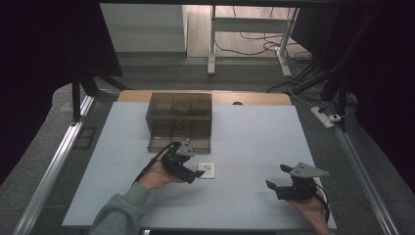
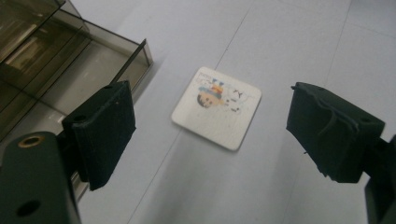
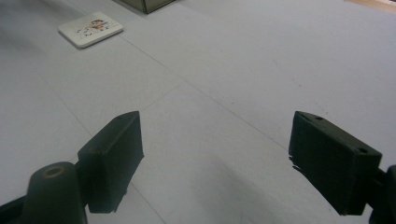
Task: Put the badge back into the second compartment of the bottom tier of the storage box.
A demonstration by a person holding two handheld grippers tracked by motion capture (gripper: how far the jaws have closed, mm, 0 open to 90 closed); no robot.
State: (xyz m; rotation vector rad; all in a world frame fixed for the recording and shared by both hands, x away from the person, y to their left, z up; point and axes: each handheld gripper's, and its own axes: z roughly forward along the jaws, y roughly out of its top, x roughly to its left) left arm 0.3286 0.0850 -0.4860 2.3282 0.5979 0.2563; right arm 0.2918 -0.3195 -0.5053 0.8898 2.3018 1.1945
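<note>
The left gripper (image 2: 212,140), fingers spread, hovered nearest the small white square printed card (image 2: 216,108), lying flat at twelve o'clock.

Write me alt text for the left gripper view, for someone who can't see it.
The left gripper hangs open over a small white square card with a cartoon picture, which lies flat on the pale table between the two black jaws. At upper left is the open front of a smoky transparent drawer box.
</note>
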